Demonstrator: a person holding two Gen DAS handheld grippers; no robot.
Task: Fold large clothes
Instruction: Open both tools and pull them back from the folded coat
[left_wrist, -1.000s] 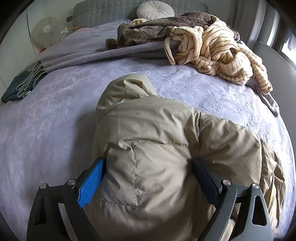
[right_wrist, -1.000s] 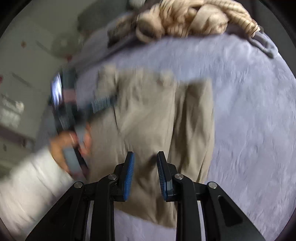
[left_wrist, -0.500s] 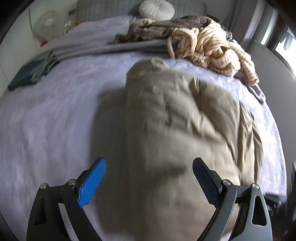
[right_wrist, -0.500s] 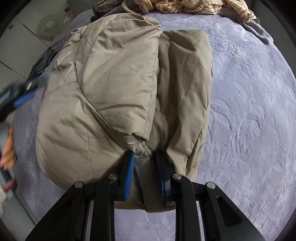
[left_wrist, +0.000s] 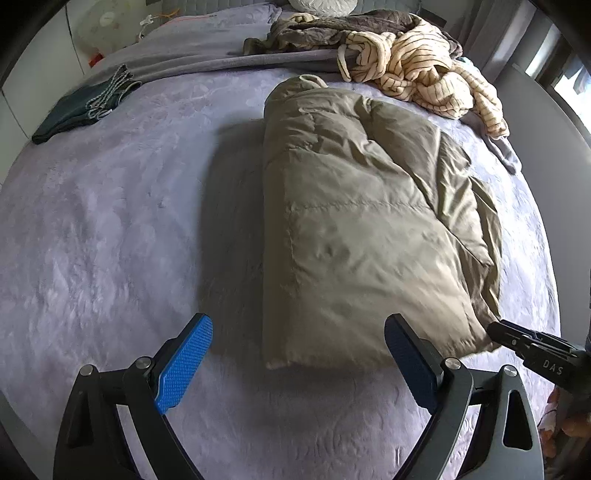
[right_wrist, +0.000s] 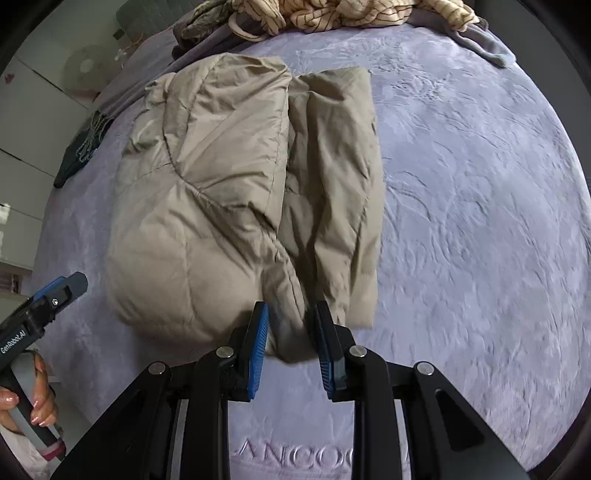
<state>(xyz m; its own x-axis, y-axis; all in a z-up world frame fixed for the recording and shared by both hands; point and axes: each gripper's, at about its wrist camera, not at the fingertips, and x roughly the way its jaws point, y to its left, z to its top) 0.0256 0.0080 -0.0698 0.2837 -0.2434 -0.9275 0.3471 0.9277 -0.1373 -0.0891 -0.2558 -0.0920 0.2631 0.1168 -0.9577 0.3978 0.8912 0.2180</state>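
Lying lengthwise on the lavender bed, the khaki puffer jacket looks folded in half, likely needing a crosswise fold, with left tongs spread empty beside its hem and right tongs pinching that hem's corner.

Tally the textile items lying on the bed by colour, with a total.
Khaki: 1, puffer jacket
Cream striped: 1, robe
Brown: 1, blanket
Dark green: 1, folded garment
Total: 4
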